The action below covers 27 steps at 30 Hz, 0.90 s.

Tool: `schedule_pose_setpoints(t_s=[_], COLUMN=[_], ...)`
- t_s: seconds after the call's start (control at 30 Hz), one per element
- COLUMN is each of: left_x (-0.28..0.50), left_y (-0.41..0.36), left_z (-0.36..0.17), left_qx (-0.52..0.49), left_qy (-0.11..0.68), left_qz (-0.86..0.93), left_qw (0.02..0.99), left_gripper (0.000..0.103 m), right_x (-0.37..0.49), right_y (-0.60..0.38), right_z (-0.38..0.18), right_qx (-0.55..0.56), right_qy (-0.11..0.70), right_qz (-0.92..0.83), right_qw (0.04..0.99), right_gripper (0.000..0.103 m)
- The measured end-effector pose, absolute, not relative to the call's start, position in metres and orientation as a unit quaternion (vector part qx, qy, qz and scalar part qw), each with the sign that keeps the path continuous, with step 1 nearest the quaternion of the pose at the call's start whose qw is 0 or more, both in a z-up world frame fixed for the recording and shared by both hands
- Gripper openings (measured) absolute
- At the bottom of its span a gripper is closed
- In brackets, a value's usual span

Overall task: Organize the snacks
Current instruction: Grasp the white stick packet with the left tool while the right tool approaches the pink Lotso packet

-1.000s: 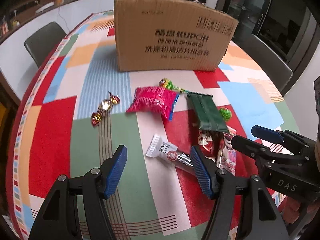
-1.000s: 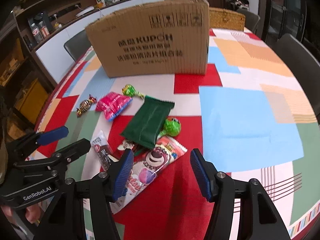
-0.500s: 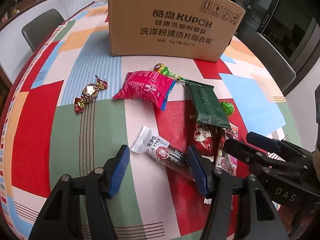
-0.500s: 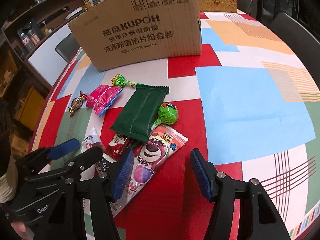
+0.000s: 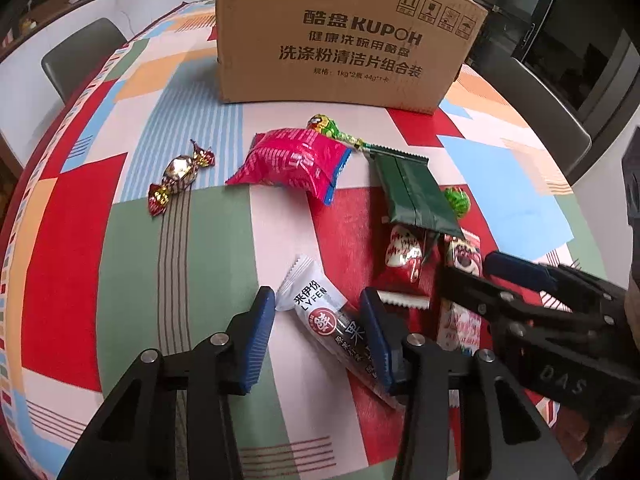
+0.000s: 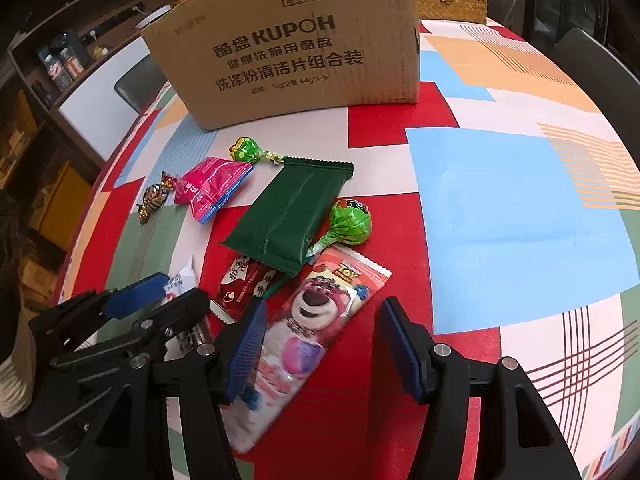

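Observation:
Snacks lie on the patchwork tablecloth before a cardboard box (image 5: pixel 344 36) (image 6: pixel 288 44). My left gripper (image 5: pixel 320 328) is open, its fingers on either side of a white and clear LYFEN bar (image 5: pixel 332 320). My right gripper (image 6: pixel 322 340) is open, low over a pink Lotso bear packet (image 6: pixel 304 328), which lies between its fingers. Beyond are a dark green packet (image 6: pixel 292 212) (image 5: pixel 412 192), a red packet (image 5: pixel 402 256) (image 6: pixel 244 284), a pink pouch (image 5: pixel 296 164) (image 6: pixel 212 188), two green lollipops (image 6: pixel 352 224) (image 6: pixel 246 148) and a foil candy (image 5: pixel 176 176) (image 6: pixel 154 196).
The right gripper shows in the left wrist view (image 5: pixel 468 276), and the left gripper in the right wrist view (image 6: pixel 160 292); they are close side by side. Grey chairs (image 5: pixel 80 56) (image 5: pixel 528 92) stand around the table. A wicker basket (image 6: pixel 448 0) sits behind the box.
Both grippers have moved forward and down toward the snacks. The LYFEN bar now lies between the left fingers, and the bear packet between the right fingers.

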State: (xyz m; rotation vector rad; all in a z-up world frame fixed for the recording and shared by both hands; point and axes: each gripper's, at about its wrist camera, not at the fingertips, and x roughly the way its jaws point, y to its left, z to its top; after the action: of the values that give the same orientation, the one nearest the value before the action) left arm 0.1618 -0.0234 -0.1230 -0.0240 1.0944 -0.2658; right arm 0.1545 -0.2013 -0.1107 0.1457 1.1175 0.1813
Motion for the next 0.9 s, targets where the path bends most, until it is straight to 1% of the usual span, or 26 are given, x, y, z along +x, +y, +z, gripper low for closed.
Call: schedule_pose_setpoints(t_s=[0.1,0.23,0.3,0.33,0.4,0.5,0.57,0.73,0.9], left_x=[0.158,0.15,0.147,0.147,0.145,0.144,0.144,0.144,0.139], left_y=[-0.024,-0.032,-0.033,-0.033,-0.032,-0.029,-0.027,-0.028,-0.031], left_z=[-0.124,-0.124,-0.124,-0.125,-0.125,-0.125,-0.124,-0.122,-0.114], left_qx=[-0.004,0.027,0.028,0.028,0.028,0.017,0.006,-0.007,-0.011], left_qy=[0.517,0.508,0.504,0.503,0.498,0.496,0.499,0.502,0.497], left_qz=[-0.122,-0.12,-0.128,-0.13,-0.137,-0.146,-0.153,-0.162,-0.168], left_qw=[0.847,0.853,0.854,0.854,0.856,0.856,0.853,0.849,0.851], left_gripper=[0.044,0.041,0.032,0.03,0.027,0.023,0.021,0.02,0.017], right_x=[0.154,0.154,0.151,0.148,0.143,0.138,0.136,0.136,0.131], right_y=[-0.199,-0.193,-0.187,-0.182,-0.178,-0.179,-0.182,-0.194,-0.204], right_z=[-0.111,-0.113,-0.115,-0.117,-0.117,-0.115,-0.114,-0.113,-0.106], right_qx=[0.06,0.031,0.004,-0.016,-0.039,-0.039,-0.039,-0.011,0.015], right_qy=[0.528,0.52,0.51,0.504,0.493,0.489,0.487,0.495,0.497], right_qz=[0.082,0.069,0.057,0.053,0.053,0.062,0.066,0.077,0.08], right_qw=[0.843,0.851,0.858,0.862,0.867,0.869,0.87,0.866,0.864], right_gripper=[0.06,0.06,0.06,0.06,0.054,0.044,0.033,0.028,0.028])
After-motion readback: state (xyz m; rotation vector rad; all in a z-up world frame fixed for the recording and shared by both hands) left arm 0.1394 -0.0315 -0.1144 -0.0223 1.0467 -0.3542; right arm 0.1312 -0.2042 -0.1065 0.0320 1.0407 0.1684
